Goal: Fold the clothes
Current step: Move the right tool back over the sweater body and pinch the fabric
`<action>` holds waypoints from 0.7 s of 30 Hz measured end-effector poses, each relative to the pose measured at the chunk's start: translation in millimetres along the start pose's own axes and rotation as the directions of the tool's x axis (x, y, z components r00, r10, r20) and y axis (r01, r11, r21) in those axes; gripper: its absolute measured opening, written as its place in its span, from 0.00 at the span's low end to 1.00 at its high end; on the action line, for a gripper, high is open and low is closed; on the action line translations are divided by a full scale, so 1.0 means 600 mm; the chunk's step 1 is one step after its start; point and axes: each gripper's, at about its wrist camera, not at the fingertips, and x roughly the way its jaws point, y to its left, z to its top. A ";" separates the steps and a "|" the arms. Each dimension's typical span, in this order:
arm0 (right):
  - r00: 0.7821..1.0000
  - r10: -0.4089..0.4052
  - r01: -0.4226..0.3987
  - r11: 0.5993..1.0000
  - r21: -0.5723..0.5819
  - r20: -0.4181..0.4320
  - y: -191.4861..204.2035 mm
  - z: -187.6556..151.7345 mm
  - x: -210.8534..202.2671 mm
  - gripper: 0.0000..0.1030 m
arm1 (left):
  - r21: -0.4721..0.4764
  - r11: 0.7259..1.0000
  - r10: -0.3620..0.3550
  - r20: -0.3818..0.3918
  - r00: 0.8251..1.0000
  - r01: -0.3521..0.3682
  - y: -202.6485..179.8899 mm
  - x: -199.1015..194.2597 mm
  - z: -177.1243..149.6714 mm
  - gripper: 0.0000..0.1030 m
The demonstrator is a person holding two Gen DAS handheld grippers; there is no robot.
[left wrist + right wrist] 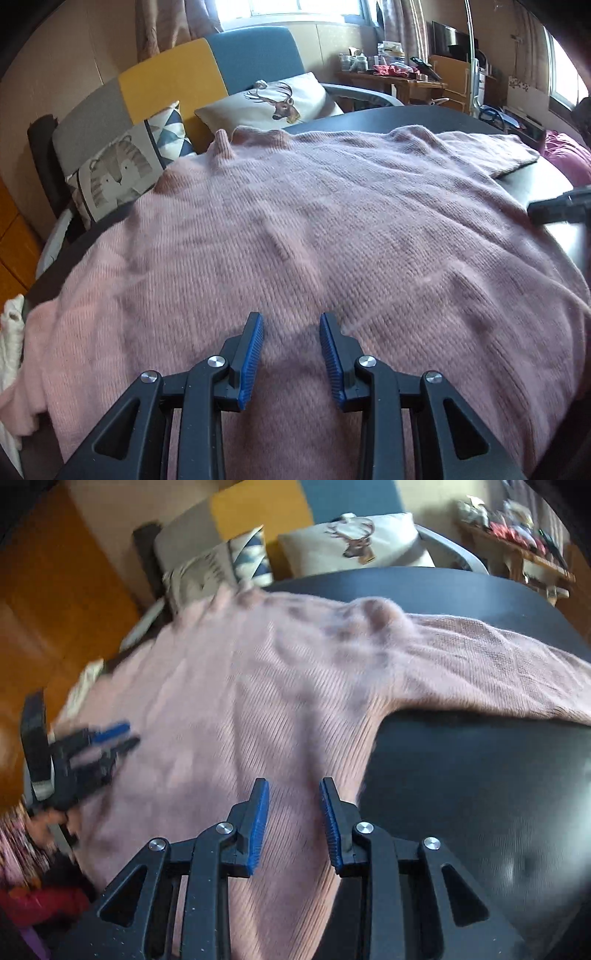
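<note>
While tongs gape — sweater flat.

A lived-in home, prob. a living rm: patchwork sofa w/ printed cushions, incl. a deer cushion, curtains at bright windows, cluttered wooden desk, TV, dark round table.

No readable text, label, brand or number is being shown in either view. Some dark marks are being shown on a white sheet by the far window in the left wrist view, but they are too small to be read.
</note>
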 end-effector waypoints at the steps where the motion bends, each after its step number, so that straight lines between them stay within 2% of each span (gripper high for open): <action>1: 1.000 -0.017 0.017 1.000 -0.013 0.003 0.012 -0.007 -0.004 0.30 | 0.002 1.000 -0.005 0.001 1.000 0.005 0.002 -0.002 -0.003 0.31; 3: 0.999 -0.053 0.053 0.998 -0.028 0.009 0.033 -0.016 -0.006 0.30 | 0.010 1.000 -0.010 0.009 1.000 0.009 0.003 -0.005 -0.009 0.31; 7: 0.980 -0.185 0.172 0.974 -0.149 -0.076 0.085 -0.053 0.013 0.30 | 0.022 1.000 -0.002 0.033 0.999 0.001 0.000 -0.004 -0.016 0.31; 10: 0.973 -0.209 0.181 0.955 -0.234 -0.098 0.121 -0.089 -0.002 0.30 | 0.012 1.000 -0.011 0.034 0.999 0.011 0.003 -0.008 -0.019 0.31; 12: 0.973 -0.203 0.176 0.959 -0.220 -0.106 0.121 -0.092 -0.015 0.30 | -0.010 0.999 -0.034 0.030 0.999 0.034 0.012 -0.015 -0.021 0.31; 14: 0.977 -0.211 0.203 0.968 -0.145 -0.043 0.107 -0.063 -0.031 0.30 | -0.026 0.999 -0.031 0.029 0.999 0.032 0.029 -0.025 -0.022 0.31; 16: 0.969 -0.246 0.247 0.964 -0.093 0.022 0.098 -0.025 -0.035 0.30 | -0.041 0.999 0.017 0.046 0.999 -0.015 0.056 -0.037 -0.020 0.31; 18: 0.965 -0.259 0.262 0.962 -0.072 0.049 0.096 0.022 -0.015 0.30 | -0.072 0.993 0.097 0.056 0.994 -0.093 0.096 -0.046 -0.021 0.31; 20: 0.952 -0.298 0.302 0.950 -0.080 0.065 0.091 0.067 0.018 0.30 | -0.112 0.977 0.190 0.057 0.980 -0.183 0.143 -0.051 -0.025 0.31; 21: 0.939 -0.340 0.344 0.934 -0.094 0.061 0.087 0.091 0.047 0.30 | -0.134 0.965 0.231 0.036 0.972 -0.225 0.168 -0.047 -0.032 0.31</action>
